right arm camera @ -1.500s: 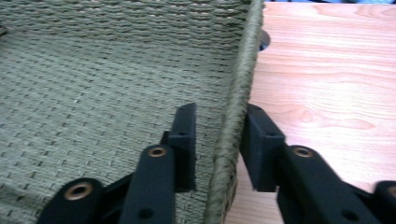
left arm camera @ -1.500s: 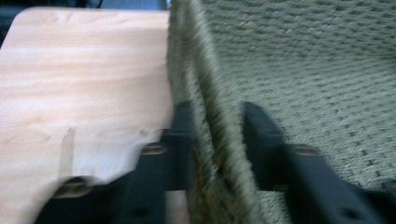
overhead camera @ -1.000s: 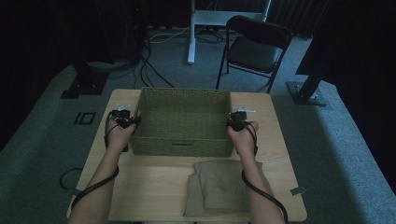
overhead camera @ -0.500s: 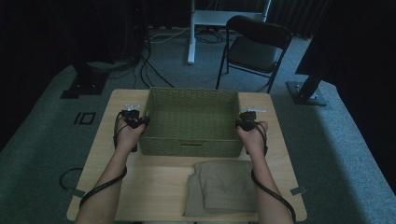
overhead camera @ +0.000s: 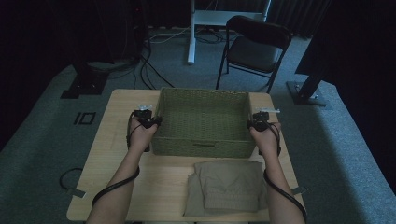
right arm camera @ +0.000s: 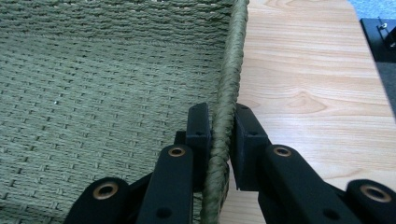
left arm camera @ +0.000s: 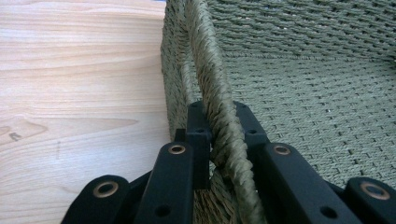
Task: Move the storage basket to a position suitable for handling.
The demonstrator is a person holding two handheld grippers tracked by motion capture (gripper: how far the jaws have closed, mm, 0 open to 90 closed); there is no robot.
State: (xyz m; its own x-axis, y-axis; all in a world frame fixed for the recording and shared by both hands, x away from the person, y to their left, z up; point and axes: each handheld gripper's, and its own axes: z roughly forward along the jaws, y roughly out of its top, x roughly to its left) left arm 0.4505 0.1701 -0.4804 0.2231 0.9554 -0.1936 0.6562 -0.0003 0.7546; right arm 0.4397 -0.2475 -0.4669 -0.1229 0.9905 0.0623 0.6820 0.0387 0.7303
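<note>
An empty green woven basket (overhead camera: 203, 148) sits at the middle of the wooden table (overhead camera: 116, 107), toward its far side. My left gripper (overhead camera: 153, 121) is shut on the basket's left rim (left arm camera: 212, 74), one jaw outside the wall and one inside. At the opposite side my right gripper (overhead camera: 254, 123) is shut on the right rim (right arm camera: 231, 70) the same way. A folded khaki cloth (overhead camera: 229, 186) lies on the table in front of the basket, near the front edge.
A black folding chair (overhead camera: 254, 46) stands on the grey carpet beyond the table. Cables and stand bases (overhead camera: 84, 84) lie on the floor to the far left, and another base (overhead camera: 306, 93) to the right. Bare tabletop (left arm camera: 79, 93) stretches left of the basket.
Both grippers have carried the basket to the right across the table and a little toward the far side, keeping their hold on its two side rims. The cloth has stayed put.
</note>
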